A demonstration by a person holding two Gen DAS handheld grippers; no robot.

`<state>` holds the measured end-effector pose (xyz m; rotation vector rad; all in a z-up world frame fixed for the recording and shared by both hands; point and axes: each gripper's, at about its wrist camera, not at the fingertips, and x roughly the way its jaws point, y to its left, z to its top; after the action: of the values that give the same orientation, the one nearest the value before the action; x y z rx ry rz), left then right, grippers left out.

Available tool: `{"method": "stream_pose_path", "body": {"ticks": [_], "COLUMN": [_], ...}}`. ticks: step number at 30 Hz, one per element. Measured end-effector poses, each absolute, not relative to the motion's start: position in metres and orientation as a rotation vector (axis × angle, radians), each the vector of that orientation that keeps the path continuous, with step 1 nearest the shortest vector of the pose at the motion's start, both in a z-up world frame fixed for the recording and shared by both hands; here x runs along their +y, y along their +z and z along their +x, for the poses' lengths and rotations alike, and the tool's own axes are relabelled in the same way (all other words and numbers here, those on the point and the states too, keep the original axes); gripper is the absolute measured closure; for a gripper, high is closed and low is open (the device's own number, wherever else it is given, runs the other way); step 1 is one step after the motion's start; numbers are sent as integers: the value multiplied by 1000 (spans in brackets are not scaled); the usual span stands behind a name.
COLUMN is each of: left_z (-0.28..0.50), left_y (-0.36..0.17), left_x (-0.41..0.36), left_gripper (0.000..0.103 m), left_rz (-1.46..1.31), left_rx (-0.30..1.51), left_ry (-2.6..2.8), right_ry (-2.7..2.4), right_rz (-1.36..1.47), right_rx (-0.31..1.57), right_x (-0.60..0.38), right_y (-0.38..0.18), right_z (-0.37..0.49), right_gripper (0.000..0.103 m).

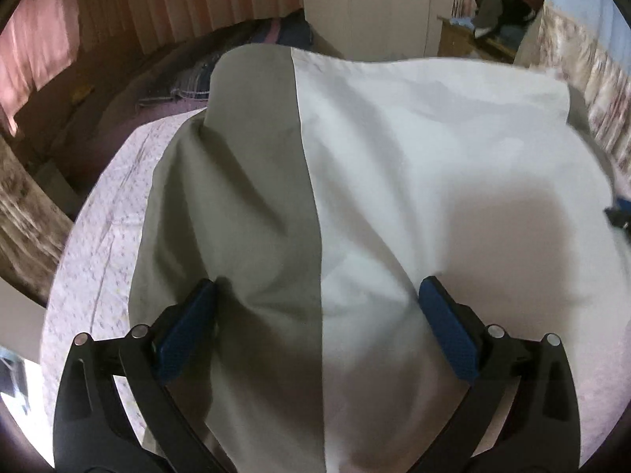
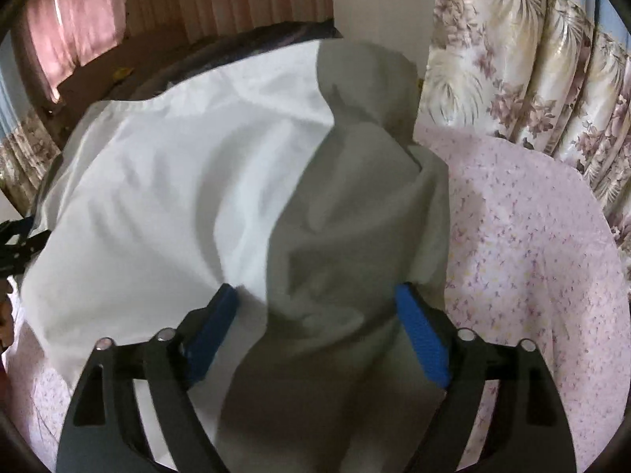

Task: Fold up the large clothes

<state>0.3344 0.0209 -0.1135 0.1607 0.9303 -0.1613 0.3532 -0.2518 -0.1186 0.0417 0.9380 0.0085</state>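
Observation:
A large white garment with grey sleeves (image 1: 414, 165) lies spread on a pink flowered bedsheet (image 1: 102, 213). My left gripper (image 1: 317, 287) is open, its blue pads (image 1: 185, 331) standing wide apart over the seam between the grey part and the white part. In the right wrist view the same garment (image 2: 165, 181) shows, with its rumpled grey sleeve (image 2: 339, 236) running between the fingers. My right gripper (image 2: 317, 291) is open, its pads (image 2: 424, 339) on either side of the grey sleeve. The other gripper shows at the far left edge (image 2: 15, 244).
The bedsheet (image 2: 532, 260) lies bare to the right of the garment. A flowered curtain (image 2: 532, 79) hangs at the right. A dark blanket and a pillow (image 1: 185, 82) lie beyond the garment. A white wardrobe (image 1: 374, 8) and pink curtains (image 1: 31, 51) stand behind.

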Motion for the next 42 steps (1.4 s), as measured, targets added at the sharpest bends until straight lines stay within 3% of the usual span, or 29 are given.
{"method": "stream_pose_path", "body": {"ticks": [5, 10, 14, 16, 42], "left_z": [344, 315, 293, 283, 252], "left_y": [-106, -89, -69, -60, -67], "left_x": [28, 29, 25, 17, -86], "left_gripper": [3, 3, 3, 3, 3], "left_rz": [125, 101, 74, 72, 130], "left_rx": [946, 864, 803, 784, 763], "left_ry": [-115, -106, -106, -114, -252], "right_ry": [-5, 37, 12, -10, -175], "right_rz": [58, 85, 151, 198, 362], "right_rx": [921, 776, 654, 622, 660], "right_x": [-254, -247, -250, -255, -284], "right_y": [-109, -79, -59, -54, -98], "right_z": [347, 304, 272, 259, 194], "right_gripper": [14, 12, 2, 2, 2]}}
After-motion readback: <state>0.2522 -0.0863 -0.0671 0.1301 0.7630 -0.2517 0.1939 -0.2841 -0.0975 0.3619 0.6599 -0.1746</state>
